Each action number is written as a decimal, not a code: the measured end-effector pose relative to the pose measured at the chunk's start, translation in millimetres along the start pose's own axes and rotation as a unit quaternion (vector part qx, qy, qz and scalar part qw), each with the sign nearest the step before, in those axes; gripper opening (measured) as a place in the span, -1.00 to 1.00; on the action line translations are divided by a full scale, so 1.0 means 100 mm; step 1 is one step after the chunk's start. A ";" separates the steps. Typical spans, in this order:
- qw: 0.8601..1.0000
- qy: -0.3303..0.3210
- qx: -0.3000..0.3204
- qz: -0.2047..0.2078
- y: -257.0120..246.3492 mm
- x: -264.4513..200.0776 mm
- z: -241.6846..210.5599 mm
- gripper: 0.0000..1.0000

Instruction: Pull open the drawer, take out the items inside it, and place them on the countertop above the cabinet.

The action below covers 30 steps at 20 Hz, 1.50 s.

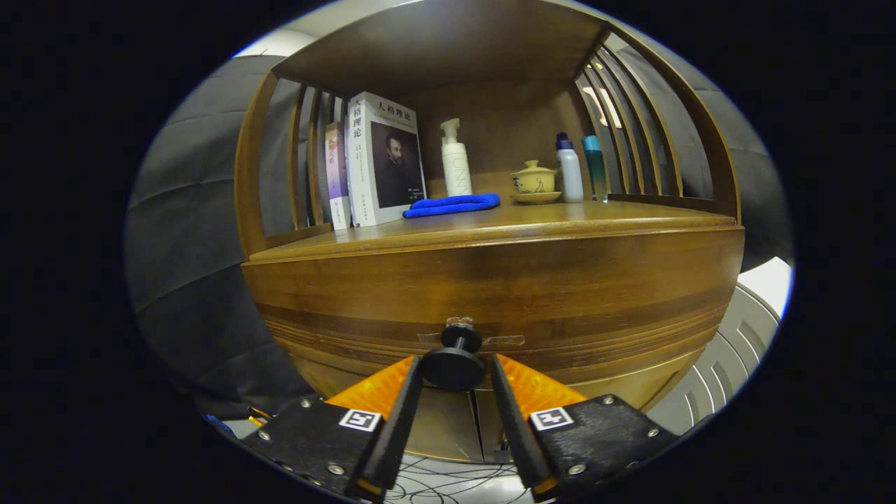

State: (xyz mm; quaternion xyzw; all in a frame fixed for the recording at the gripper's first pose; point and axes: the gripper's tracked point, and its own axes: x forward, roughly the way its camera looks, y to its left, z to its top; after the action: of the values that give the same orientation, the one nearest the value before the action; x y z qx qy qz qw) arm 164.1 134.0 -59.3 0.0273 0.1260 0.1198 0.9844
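The gripper (455, 367) sat level with the drawer (490, 308) front of the wooden cabinet (280, 301). Its fingers (406, 406) bracketed the drawer knob (453, 364), one at 9 o'clock and one at 3 o'clock of the knob head; whether both pressed on it could not be told. On the countertop (560, 217), at 12 o'clock beyond the knob, stood upright books (381, 161), a pump bottle (455, 161), a folded blue cloth (451, 204), a lidded tea bowl (534, 180) and two bottles (570, 169). Nothing stood between fingers and knob.
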 end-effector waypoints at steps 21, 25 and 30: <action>0.998 0.064 0.016 -0.020 0.15 -0.81 -0.90 -0.98; 0.999 0.042 -0.004 -0.012 0.20 -0.85 -0.91 -0.97; 0.999 -0.014 0.014 -0.043 -0.09 -0.64 -0.32 0.25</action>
State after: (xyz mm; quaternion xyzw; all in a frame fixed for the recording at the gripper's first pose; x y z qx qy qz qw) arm 98.2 110.8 -75.6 0.0375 0.1148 0.0753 0.9898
